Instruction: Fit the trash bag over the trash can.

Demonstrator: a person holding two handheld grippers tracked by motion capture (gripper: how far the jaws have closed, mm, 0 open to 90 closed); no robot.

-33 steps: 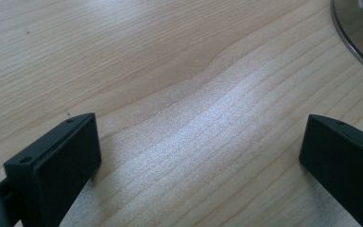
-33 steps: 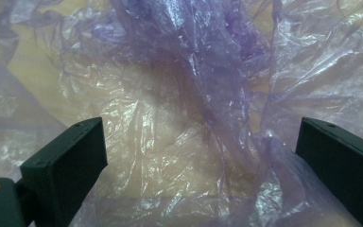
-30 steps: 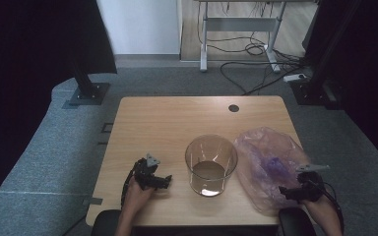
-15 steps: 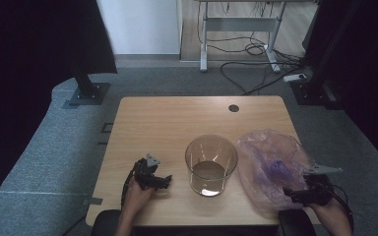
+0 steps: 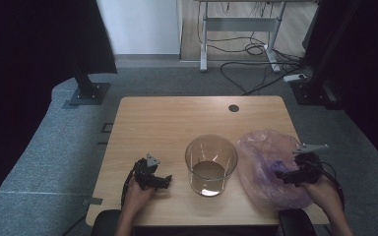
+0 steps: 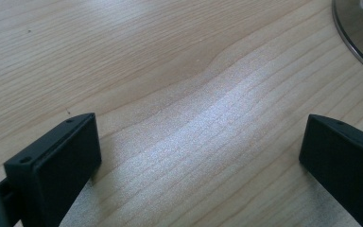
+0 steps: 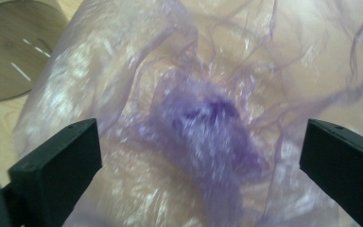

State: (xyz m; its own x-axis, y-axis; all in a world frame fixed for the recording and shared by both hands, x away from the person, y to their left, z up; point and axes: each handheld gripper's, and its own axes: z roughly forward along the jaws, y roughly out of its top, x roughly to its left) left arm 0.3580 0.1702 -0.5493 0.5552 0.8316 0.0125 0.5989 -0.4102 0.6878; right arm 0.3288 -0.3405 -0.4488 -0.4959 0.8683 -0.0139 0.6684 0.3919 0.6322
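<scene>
Hard to read: the purple bag (image 5: 270, 169) is thin see-through plastic, crumpled, so its edges blur into the table (image 5: 177, 123) in the high view. The bag's near edge runs to the table's front rim and is partly covered by the right gripper (image 5: 281, 175) and the right hand (image 5: 320, 189). In the right gripper view the darker purple bunch (image 7: 208, 127) at the middle is smeared; can't tell if it is folded film or something inside. Bag's opening can't be made out. The left gripper view cuts off the glass bowl (image 6: 359, 33) to a curved sliver at the top right corner.

Bag position: front right part of the table, just right of the glass bowl, touching or nearly touching it, can't tell which. Its long axis runs roughly front to back on the table, wider toward the near end.

Right gripper: over the bag's near right part, pointing left toward the bowl, 2 jaws spread wide either side of the dark bunch, nothing clamped.

Left gripper (image 5: 163, 181): low on bare wood at front left, left of the bowl, pointing right toward it, 2 jaws wide apart, empty, held by the left hand (image 5: 137, 194).
</scene>
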